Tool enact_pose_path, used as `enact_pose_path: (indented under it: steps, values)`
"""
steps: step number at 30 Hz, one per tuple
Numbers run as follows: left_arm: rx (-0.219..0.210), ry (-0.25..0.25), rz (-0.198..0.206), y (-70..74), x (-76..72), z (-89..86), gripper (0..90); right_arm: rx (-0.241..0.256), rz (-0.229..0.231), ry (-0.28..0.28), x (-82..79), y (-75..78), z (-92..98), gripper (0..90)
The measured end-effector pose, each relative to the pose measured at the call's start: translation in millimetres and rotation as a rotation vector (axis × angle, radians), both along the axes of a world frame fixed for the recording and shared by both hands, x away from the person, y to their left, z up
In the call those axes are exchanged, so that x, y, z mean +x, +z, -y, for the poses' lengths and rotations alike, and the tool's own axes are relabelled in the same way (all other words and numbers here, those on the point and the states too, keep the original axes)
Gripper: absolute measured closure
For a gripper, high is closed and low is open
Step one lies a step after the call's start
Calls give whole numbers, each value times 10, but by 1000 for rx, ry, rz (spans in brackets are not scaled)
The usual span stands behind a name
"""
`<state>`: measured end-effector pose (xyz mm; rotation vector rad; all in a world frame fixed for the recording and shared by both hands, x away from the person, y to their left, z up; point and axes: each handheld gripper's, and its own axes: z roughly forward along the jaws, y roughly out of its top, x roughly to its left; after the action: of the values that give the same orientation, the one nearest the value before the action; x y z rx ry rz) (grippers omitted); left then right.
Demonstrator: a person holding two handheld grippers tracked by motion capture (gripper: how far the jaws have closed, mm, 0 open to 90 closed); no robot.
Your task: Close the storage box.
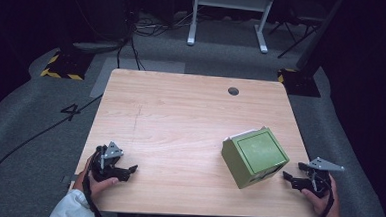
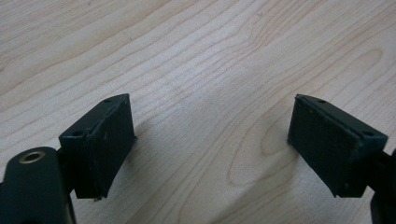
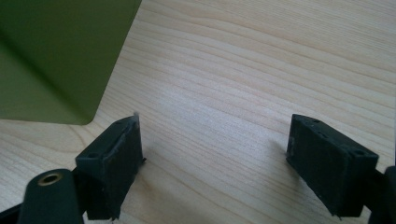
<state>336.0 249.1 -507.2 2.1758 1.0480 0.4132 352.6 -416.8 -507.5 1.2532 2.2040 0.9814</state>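
The green box [image 1: 254, 158] sits just left of the right gripper [image 1: 288, 177], far from the left gripper [image 1: 131, 170], both wide open and empty

One green box [image 1: 255, 157] on one desk [image 1: 180, 118]. Two hand-held grippers: left hand-held gripper [image 1: 130, 171], right hand-held gripper [image 1: 287, 177]. One round hole [image 1: 233, 91] in desk.

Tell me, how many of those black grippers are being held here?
2. The left gripper rests at the table's near-left corner; the right gripper sits near-right, just beside the green box.
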Motion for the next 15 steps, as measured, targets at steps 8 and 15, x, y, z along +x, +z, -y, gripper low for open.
enact_pose_path:
  steps: [8, 15]
  values:
    - [0, 4, -1, 1, 33, 2, 147, -1, 2, 4, -2, 0, -3, 184]
    - [1, 4, -2, 1, 32, 1, 148, 0, 1, 5, -1, 0, -2, 184]
